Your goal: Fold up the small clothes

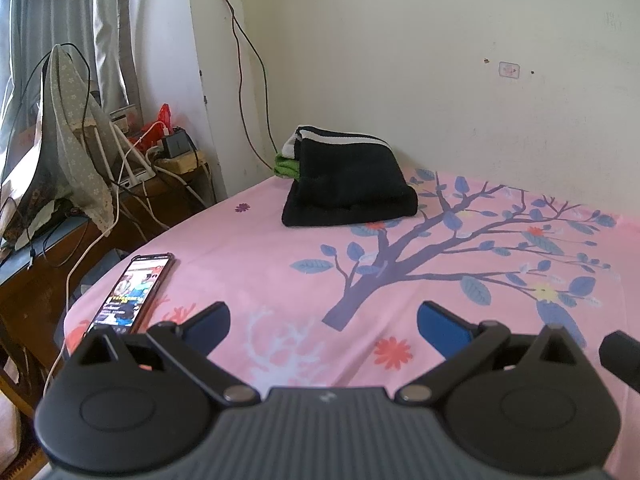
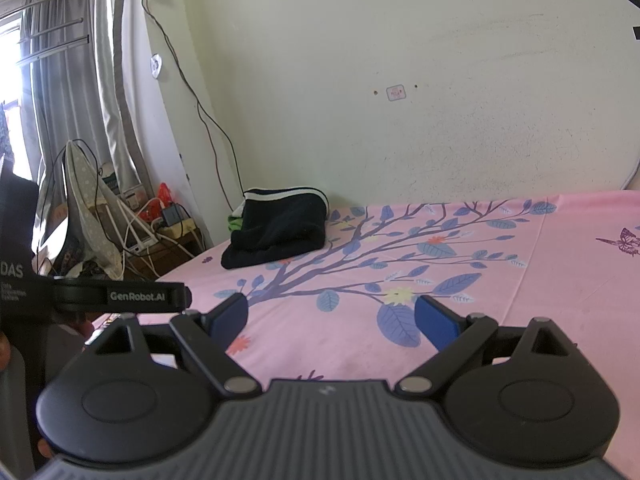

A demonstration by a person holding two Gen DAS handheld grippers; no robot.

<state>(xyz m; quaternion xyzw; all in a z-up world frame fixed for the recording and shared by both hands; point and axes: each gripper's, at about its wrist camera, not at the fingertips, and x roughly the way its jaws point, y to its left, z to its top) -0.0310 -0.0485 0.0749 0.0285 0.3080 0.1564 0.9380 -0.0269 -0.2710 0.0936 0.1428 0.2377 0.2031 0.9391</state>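
Left gripper (image 1: 323, 326) jaws wide, empty, over pink tree-print bedsheet (image 1: 256, 264); lit smartphone (image 1: 134, 292) at 9 o'clock. Folded black knit garment with white stripe (image 1: 352, 184) at 12 o'clock, near wall. Right gripper (image 2: 331, 318) wide, empty. Approach low; pinch one layer only

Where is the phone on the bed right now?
In the left wrist view, the phone lies screen up on the pink sheet near its left edge, just ahead of the open left tool.
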